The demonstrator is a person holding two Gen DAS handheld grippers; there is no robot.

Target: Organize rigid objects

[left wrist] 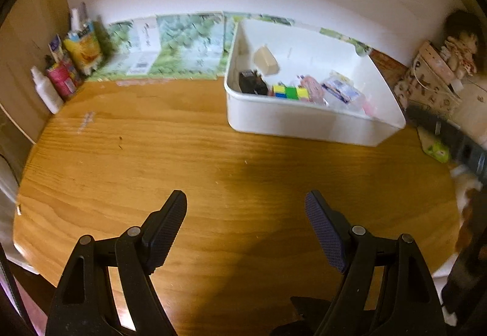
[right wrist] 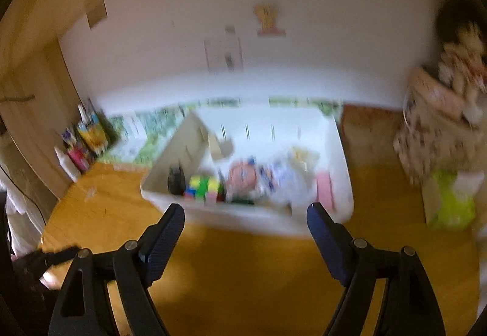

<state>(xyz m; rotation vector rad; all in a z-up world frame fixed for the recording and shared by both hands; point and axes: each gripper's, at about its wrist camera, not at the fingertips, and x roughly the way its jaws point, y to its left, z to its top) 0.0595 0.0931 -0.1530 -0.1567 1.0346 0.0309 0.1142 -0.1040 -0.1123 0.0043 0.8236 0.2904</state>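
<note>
Toward the back right of the desk [left wrist: 127, 159], seen from my left wrist, sits the white bin [left wrist: 304, 119], already holding a colour cube [left wrist: 290, 91], a black block [left wrist: 252, 82], a pale wedge [left wrist: 266, 61] and some packets. My left gripper [left wrist: 246, 229] hangs over bare wood near the front edge, fingers wide, nothing between them.

From my right wrist the picture is blurred, but the same bin [right wrist: 243, 218] lies just beyond my right gripper [right wrist: 246, 240], whose fingers are spread and empty over the wood. I judge the placing step is done and nothing loose remains on the open desk. Next I should find another rigid item, perhaps among the bottles [left wrist: 61, 68] in the back left corner.
</note>
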